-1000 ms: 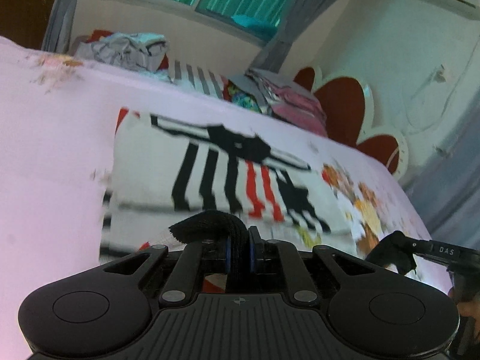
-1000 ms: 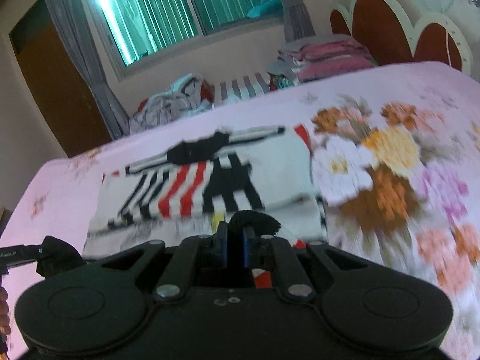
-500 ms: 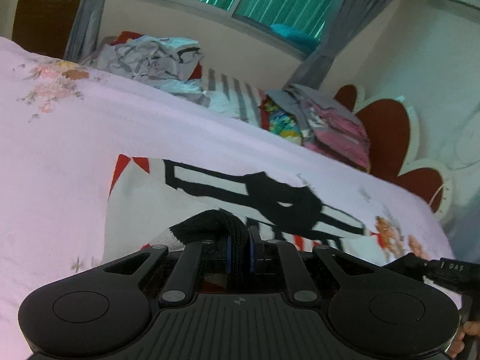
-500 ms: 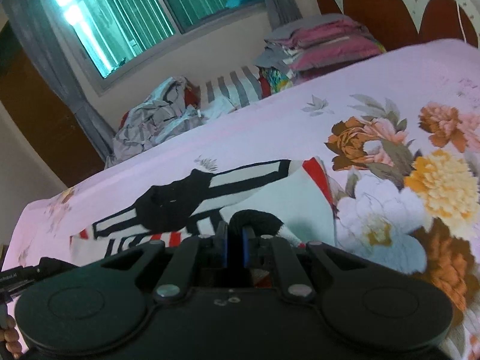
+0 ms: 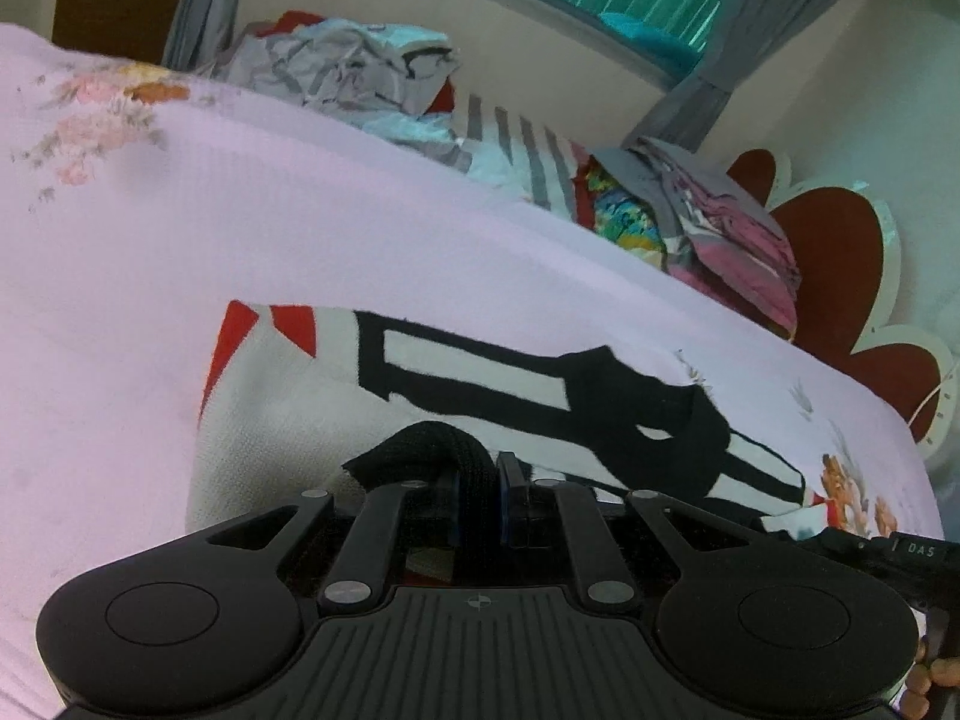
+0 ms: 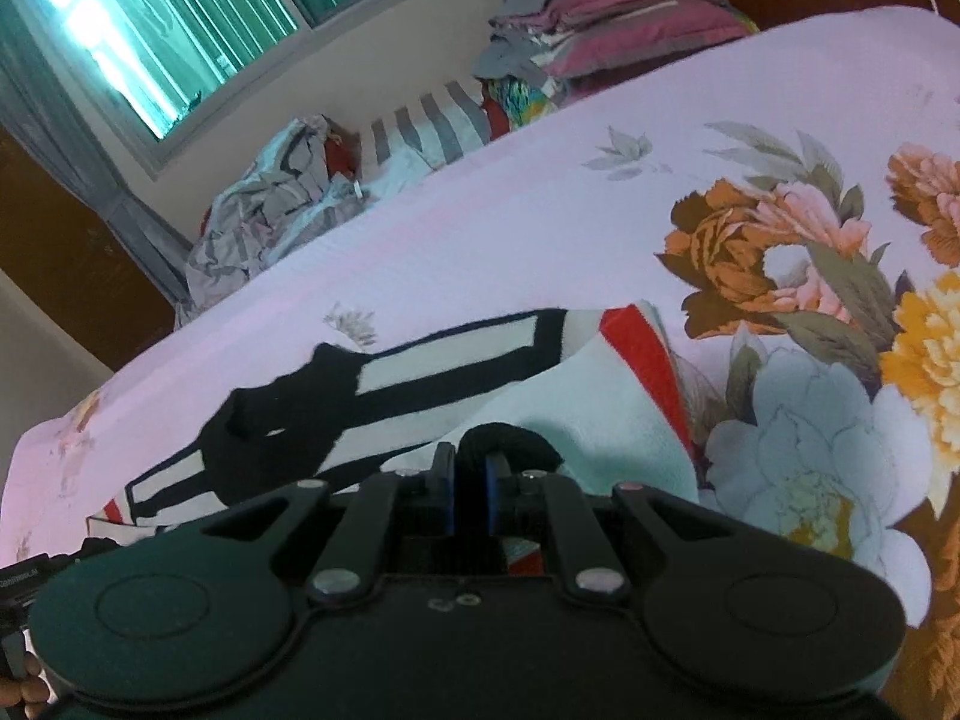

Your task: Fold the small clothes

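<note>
**Hem carried forward over the garment, fold half made**

Both grippers had advanced since a second earlier, carrying the near hem farther over the garment, so that the red and black stripes seen before were now covered and only the collar end showed.

Largest in view, the pink floral bedsheet (image 6: pixel 540 222) bore everything. On it, at 12 o'clock from each tool, lay the white garment (image 5: pixel 480 372) with its black bands and red corners, spread flat at the far end. At 1 o'clock in the left wrist view sat a stack of folded clothes (image 5: pixel 726 240), and at 11 o'clock a heap of unfolded laundry (image 5: pixel 354 66).

The left gripper (image 5: pixel 477 495) was pinched tight on the black ribbed hem (image 5: pixel 420 450), and the right gripper (image 6: pixel 471 492) was likewise clamped on the hem's other end.

By my reading, the first lengthwise fold was roughly midway: the hem was lifted and doubled over but not yet laid down on the collar end. Releasing, smoothing and any further folds remained.
</note>
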### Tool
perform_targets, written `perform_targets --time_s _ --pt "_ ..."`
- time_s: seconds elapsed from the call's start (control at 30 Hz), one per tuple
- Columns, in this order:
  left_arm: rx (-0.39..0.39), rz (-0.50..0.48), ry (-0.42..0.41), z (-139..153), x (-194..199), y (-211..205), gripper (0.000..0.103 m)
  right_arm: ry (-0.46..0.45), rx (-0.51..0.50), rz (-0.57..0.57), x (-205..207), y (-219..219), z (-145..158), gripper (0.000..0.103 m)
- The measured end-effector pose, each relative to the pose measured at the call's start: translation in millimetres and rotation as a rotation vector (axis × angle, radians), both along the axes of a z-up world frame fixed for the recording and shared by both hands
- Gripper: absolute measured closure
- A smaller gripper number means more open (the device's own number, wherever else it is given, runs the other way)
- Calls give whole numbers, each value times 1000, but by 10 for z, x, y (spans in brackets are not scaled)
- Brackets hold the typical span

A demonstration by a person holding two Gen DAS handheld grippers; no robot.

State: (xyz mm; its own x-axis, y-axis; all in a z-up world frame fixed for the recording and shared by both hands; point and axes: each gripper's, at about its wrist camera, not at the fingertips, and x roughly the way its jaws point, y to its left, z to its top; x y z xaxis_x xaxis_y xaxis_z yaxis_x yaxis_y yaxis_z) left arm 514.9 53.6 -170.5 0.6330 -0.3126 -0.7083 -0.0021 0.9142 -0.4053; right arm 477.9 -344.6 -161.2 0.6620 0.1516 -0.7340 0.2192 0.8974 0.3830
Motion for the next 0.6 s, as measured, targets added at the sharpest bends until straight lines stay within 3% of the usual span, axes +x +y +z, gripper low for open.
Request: perform_targets --time_s 0.1,0.17,0.2,0.23,0.3,0.43,0.6 --pt "-23 -1 26 -40 54 30 87 -3 29 -19 68 -81 -29 81" --pt "-54 -5 25 -25 60 73 76 -33 23 -44 67 -141 19 63" --pt "-76 -6 19 -6 50 107 60 -48 13 -50 62 -161 51 50" --pt "-80 -1 5 24 34 138 41 -66 3 -45 56 -182 83 44" --pt "-30 32 -56 122 -34 178 26 -82 -24 -21 60 -199 124 44" --pt "33 -19 -97 176 -24 200 26 -108 -44 39 82 -199 147 44" --pt "92 -105 -82 60 82 56 26 -70 -82 142 201 -34 21 43"
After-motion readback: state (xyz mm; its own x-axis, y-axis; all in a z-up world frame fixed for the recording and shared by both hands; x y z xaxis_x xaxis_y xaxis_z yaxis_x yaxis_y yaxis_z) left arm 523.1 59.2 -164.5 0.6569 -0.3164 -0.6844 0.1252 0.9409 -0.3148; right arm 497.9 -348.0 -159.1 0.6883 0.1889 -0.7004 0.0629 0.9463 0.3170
